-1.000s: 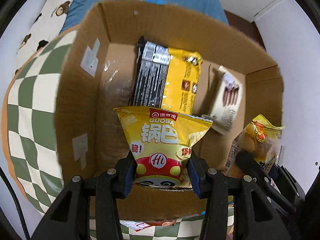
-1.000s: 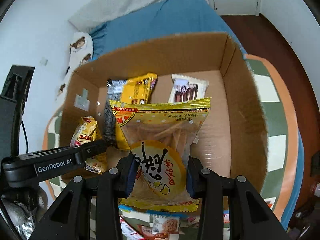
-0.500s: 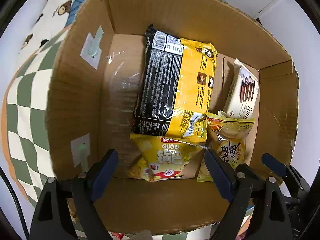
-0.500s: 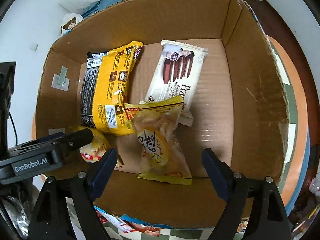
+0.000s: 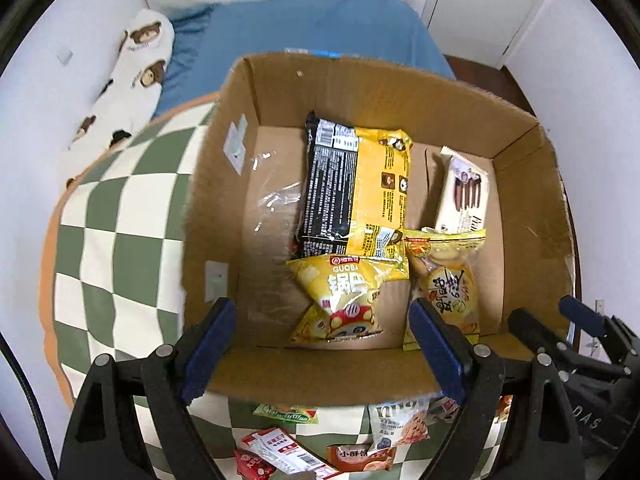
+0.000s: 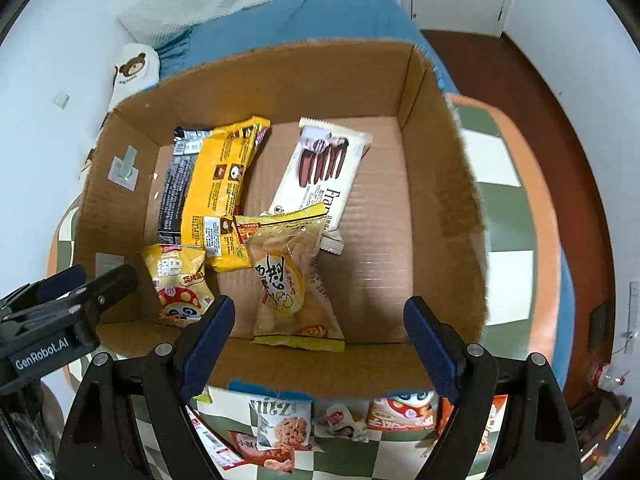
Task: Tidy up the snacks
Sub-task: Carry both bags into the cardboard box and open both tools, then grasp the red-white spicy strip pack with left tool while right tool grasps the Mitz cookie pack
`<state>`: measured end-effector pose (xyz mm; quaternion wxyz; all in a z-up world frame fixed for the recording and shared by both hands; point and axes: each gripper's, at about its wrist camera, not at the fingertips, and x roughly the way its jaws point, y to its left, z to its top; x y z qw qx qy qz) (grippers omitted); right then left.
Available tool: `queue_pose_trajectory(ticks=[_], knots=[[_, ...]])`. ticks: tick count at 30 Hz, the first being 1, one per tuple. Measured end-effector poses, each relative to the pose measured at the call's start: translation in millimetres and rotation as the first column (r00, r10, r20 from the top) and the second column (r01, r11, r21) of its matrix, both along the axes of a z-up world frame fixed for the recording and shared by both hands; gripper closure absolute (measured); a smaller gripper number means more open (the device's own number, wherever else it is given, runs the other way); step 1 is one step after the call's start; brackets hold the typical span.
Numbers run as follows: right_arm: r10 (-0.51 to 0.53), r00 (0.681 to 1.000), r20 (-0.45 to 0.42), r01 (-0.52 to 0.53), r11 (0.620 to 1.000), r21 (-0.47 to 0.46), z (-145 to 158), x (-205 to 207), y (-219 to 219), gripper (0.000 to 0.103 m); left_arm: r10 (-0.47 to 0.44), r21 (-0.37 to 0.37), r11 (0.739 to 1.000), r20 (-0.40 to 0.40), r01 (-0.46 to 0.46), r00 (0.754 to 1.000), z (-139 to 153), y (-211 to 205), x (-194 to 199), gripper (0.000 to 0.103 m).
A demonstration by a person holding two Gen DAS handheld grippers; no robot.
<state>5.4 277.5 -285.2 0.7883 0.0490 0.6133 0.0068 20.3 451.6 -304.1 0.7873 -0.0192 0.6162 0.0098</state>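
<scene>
An open cardboard box (image 5: 280,376) (image 6: 320,364) lies below both grippers. On its floor lie a black-and-yellow pack (image 5: 356,188) (image 6: 208,184), a white wafer pack (image 5: 464,196) (image 6: 320,172), a yellow Guoba bag (image 5: 344,300) (image 6: 178,280) and a clear yellow biscuit bag (image 5: 448,280) (image 6: 288,276). My left gripper (image 5: 320,314) hangs open over the box's near wall, above the Guoba bag, with nothing between its fingers. Beside it my right gripper (image 6: 319,310) is open and empty too, over the biscuit bag.
Several loose snack packs (image 5: 280,452) (image 6: 284,428) lie on the green-and-white checkered cloth (image 5: 112,240) in front of the box. Blue bedding (image 5: 320,32) and a bear-print pillow (image 5: 136,64) lie behind it. White walls stand on both sides.
Both grippers opened and let go of their bags, which dropped to the box floor. Both then drew back and up toward the box's near wall.
</scene>
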Motion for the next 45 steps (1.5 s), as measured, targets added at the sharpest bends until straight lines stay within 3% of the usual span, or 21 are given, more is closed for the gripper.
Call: queue_pose_trajectory(ticks=[12, 19, 24, 30, 34, 37, 40, 45], knots=[[0.036, 0.985, 0.168, -0.031, 0.999, -0.036, 67, -55, 8, 0.014, -0.013, -0.006, 1.000, 0.169, 0.014, 0.986, 65, 0, -56, 0.015], [0.025, 0.974, 0.223, -0.029, 1.000, 0.012, 97, -88, 9, 0.014, -0.003, -0.043, 0.999, 0.204, 0.012, 0.979, 87, 0, -79, 0.015], [0.002, 0.975, 0.221, -0.015, 0.998, 0.057, 100, -110, 5, 0.014, 0.011, -0.055, 0.998, 0.179, -0.001, 0.984, 82, 6, -99, 0.015], [-0.045, 0.992, 0.115, 0.033, 0.994, 0.109, 56, -133, -5, 0.014, 0.066, -0.028, 0.997, 0.052, -0.065, 0.996, 31, 21, -127, 0.015], [-0.063, 0.998, -0.002, 0.063, 0.988, 0.141, 2, -146, -7, 0.014, 0.137, -0.063, 0.987, -0.126, -0.145, 0.983, -30, 39, -148, 0.015], [-0.073, 0.995, -0.068, 0.083, 0.984, 0.155, -35, -154, -8, 0.017, 0.182, -0.102, 0.971, -0.257, -0.214, 0.949, -79, 47, -165, 0.015], [-0.077, 0.990, -0.118, 0.095, 0.982, 0.161, -61, -158, -8, 0.032, 0.222, -0.140, 0.948, -0.352, -0.285, 0.909, -114, 49, -176, 0.015], [-0.052, 0.987, -0.150, 0.075, 0.985, 0.153, -84, -153, 4, 0.033, 0.268, -0.146, 0.919, -0.453, -0.367, 0.850, -164, 48, -183, 0.015]])
